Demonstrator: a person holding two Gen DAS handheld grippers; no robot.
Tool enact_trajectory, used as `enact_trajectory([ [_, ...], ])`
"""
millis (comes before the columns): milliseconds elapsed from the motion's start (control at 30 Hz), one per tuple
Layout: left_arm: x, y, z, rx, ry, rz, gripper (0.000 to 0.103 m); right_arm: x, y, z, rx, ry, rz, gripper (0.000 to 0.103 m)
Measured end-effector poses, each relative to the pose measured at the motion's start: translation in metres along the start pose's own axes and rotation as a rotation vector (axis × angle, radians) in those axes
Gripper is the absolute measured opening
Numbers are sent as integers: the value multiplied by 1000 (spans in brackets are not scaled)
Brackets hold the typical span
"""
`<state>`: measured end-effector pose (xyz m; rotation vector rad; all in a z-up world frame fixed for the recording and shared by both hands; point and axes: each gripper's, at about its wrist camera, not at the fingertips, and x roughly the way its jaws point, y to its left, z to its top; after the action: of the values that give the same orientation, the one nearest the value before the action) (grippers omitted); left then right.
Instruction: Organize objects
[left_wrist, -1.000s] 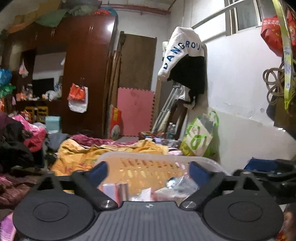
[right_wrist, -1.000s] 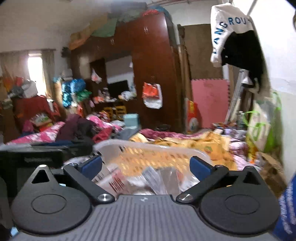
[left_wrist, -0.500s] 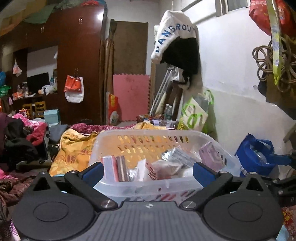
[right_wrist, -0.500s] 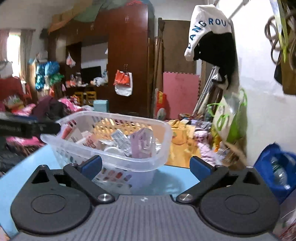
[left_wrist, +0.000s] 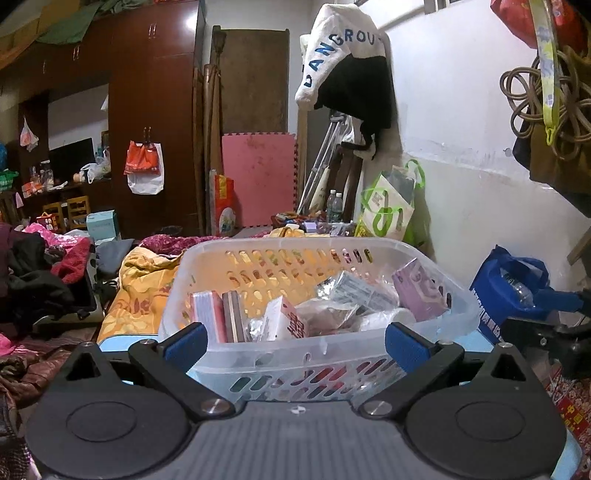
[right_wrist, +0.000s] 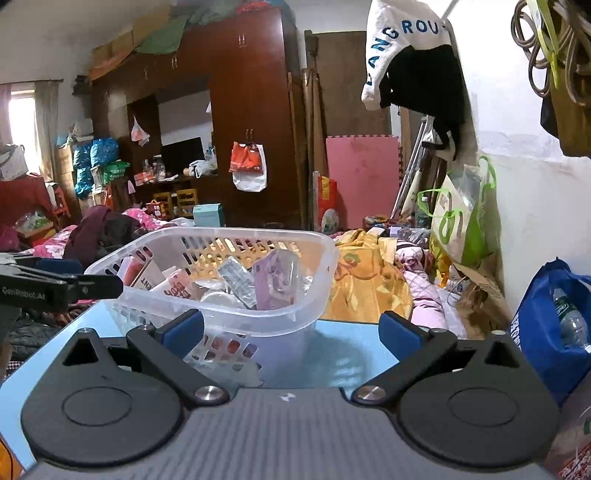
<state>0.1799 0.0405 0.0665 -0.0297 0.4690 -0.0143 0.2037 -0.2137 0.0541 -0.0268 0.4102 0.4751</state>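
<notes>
A clear plastic basket (left_wrist: 325, 350) with slotted walls stands on a light blue table (right_wrist: 332, 362), filled with several small packets and boxes, among them a purple pouch (left_wrist: 419, 291) and a red and white packet (right_wrist: 177, 286). My left gripper (left_wrist: 295, 341) is open, its blue pads just short of the basket's near wall. My right gripper (right_wrist: 291, 328) is open too, low over the table to the right of the basket (right_wrist: 221, 310). The left gripper's black body (right_wrist: 55, 286) shows at the left edge of the right wrist view.
A blue bag (right_wrist: 550, 328) with a bottle sits at the right of the table. Behind it lie yellow bedding (right_wrist: 365, 284) and piled clothes (left_wrist: 37, 280). A white wall (left_wrist: 480, 184) with hanging bags runs along the right. A wardrobe (right_wrist: 251, 122) stands at the back.
Both grippers have drawn back and risen from the basket. It now stands whole in front of them on the blue table. Both stayed open.
</notes>
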Motion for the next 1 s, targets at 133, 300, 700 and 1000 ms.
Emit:
enact_trajectory([
  [133,-1,-1,-2,-1,-2,4,103,0,-1,-2,-7,-3,-7,103],
  [300,-2,-3,-3,2,1,5,103,0,-1,-2,-11,-2,5,103],
  [700,-2,-5,-4,-3,4,12,103,0,0,-1,-11,-6,7,103],
  [1000,-3,-6,-3,-1,4,9,103,-1,0,-1,-12,-8,11,103],
])
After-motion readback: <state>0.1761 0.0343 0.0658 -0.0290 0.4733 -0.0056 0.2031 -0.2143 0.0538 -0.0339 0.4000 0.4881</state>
